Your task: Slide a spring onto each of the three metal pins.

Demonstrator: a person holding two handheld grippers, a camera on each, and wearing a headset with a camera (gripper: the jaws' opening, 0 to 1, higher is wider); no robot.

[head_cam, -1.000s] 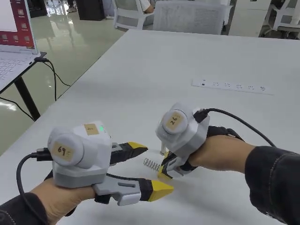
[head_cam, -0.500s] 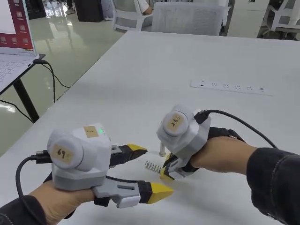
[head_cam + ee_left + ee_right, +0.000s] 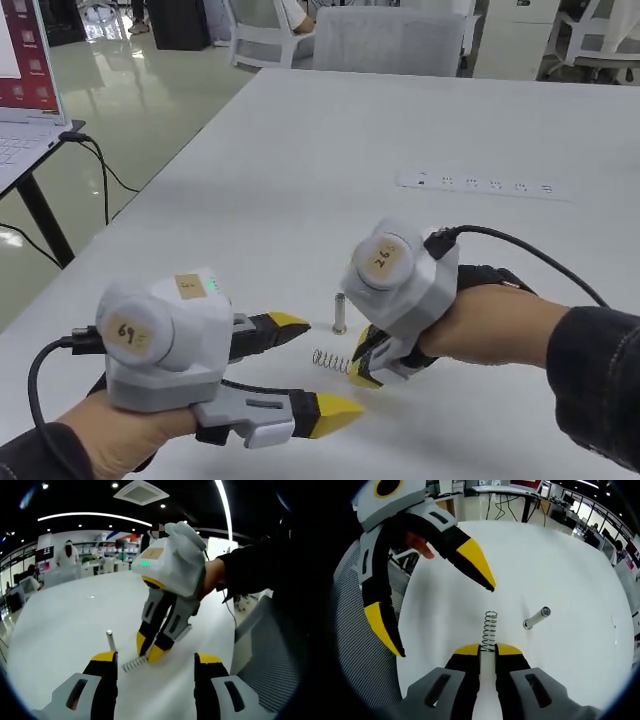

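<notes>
Gripping one end of the spring [image 3: 490, 630], the right tongs [image 3: 488, 649] were pinched shut on it, holding it level and down near the counter [image 3: 400, 120], just beside the upright metal pin [image 3: 340, 313]. The left tongs [image 3: 156, 657] gaped wide, empty. To my eye, the free end wanted tipping squarely over the pin's top, with a light grip so the coil wouldn't buckle. The white counter looked smooth, a power strip [image 3: 485, 184] lying further off; chairs [image 3: 390, 40] and a laptop [image 3: 20, 60] stood beyond.
</notes>
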